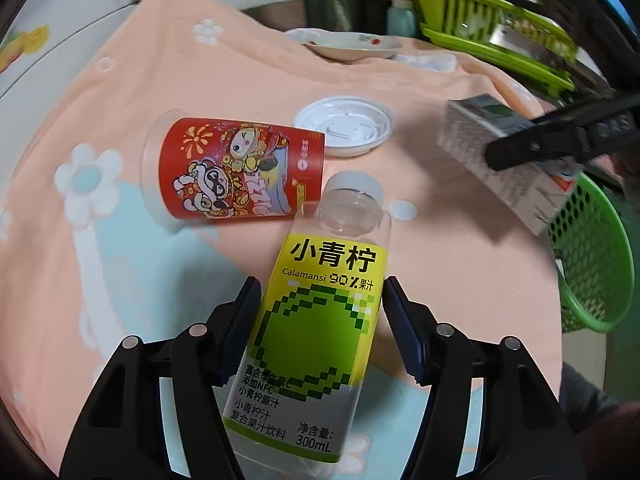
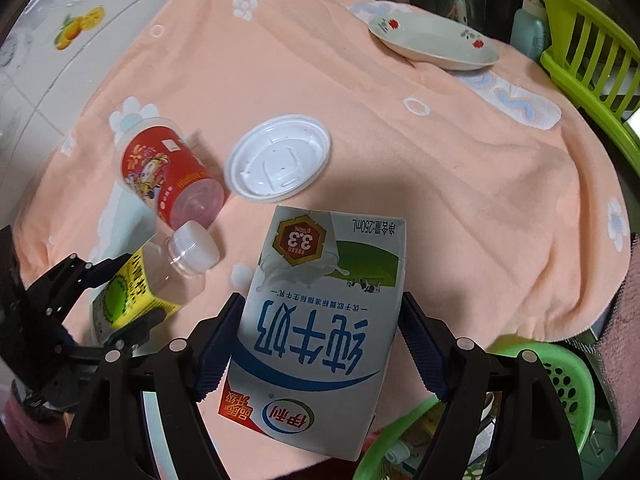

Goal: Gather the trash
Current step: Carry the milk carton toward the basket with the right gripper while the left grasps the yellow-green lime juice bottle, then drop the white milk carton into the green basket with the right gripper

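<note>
My left gripper is shut on an empty clear juice bottle with a yellow-green label, held above the peach cloth; it also shows in the right wrist view. My right gripper is shut on a white milk carton, held over the table's near edge; the carton also shows in the left wrist view. A red printed plastic cup lies on its side on the cloth. A white plastic lid lies beside it.
A green perforated basket sits below the table's near right edge, also in the left wrist view. A flowered plate rests at the far side. A lime-green dish rack stands at the back right.
</note>
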